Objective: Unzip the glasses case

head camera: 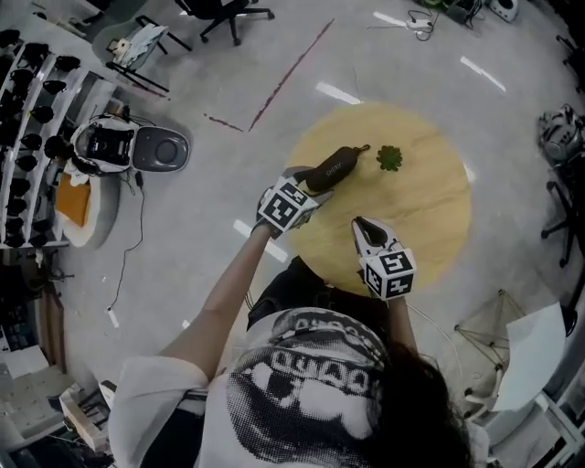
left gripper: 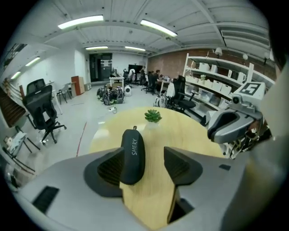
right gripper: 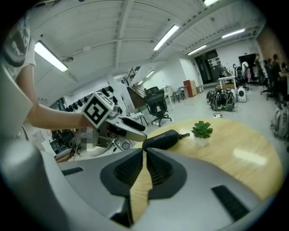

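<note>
A black glasses case [head camera: 334, 168] lies on the round wooden table [head camera: 411, 219] near its left edge, its zipper pull [right gripper: 184, 135] pointing at a small potted plant [head camera: 390, 157]. My left gripper [head camera: 309, 181] stands open around the case's near end. In the left gripper view the case [left gripper: 132, 155] rests against the left pad with a clear gap to the right pad. My right gripper [head camera: 359, 224] hovers over the table's near edge, short of the case [right gripper: 165, 139]. Its jaws are shut to a thin slit with nothing between them [right gripper: 144, 155].
The plant [left gripper: 153, 116] stands just beyond the case's far end. On the floor to the left sit a round grey machine [head camera: 137, 146] and racks of dark items [head camera: 27, 101]. An office chair [head camera: 224, 14] stands farther off. The person's torso is close to the table's near edge.
</note>
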`<state>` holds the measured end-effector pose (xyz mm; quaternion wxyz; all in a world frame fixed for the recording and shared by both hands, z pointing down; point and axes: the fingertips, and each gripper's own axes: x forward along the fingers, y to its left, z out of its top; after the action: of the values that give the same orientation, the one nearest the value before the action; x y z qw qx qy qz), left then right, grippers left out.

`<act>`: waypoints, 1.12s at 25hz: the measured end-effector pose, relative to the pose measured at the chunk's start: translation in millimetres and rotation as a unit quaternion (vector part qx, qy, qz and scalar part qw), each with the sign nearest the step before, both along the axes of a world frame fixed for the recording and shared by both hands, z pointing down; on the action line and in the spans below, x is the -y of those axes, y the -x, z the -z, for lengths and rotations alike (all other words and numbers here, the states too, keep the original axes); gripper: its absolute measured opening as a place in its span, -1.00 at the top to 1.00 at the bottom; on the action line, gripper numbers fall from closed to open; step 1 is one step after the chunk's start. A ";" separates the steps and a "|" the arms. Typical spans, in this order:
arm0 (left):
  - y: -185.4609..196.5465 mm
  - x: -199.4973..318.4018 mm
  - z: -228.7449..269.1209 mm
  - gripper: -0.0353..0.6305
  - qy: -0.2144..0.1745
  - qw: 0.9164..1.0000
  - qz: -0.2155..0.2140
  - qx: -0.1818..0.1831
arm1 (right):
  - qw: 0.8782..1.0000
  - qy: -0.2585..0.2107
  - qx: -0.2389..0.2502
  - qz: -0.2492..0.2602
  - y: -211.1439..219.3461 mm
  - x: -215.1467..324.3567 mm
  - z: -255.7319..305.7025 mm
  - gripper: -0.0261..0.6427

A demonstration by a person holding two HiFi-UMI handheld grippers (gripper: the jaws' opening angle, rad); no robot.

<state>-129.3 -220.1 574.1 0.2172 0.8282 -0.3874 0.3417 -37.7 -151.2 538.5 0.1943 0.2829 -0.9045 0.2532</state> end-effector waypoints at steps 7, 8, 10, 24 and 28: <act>3.5 33.0 -35.9 0.01 0.068 0.993 -0.086 0.038 | 0.999 0.015 -0.014 -0.049 8.3 -3.0 -4.7 0.84; 3.0 34.9 -41.6 0.01 0.077 0.991 -0.098 0.041 | 0.998 0.018 -0.017 -0.057 9.8 -3.7 -7.4 0.84; 3.3 37.7 -52.4 0.00 0.094 0.988 -0.118 0.048 | 0.997 0.022 -0.021 -0.067 13.2 -3.9 -12.8 0.83; 7.7 43.7 -80.3 -0.04 0.254 0.964 -0.084 -0.011 | 0.994 0.044 -0.071 -0.072 53.7 1.1 -52.7 0.76; 9.0 42.3 -85.4 -0.03 0.302 0.951 -0.065 -0.024 | 0.991 0.070 -0.099 -0.064 77.7 9.0 -79.7 0.57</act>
<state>-138.2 -262.4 659.5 0.4440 0.7553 -0.2057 0.4360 -115.4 -160.2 618.2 0.2857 0.3500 -0.8408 0.2982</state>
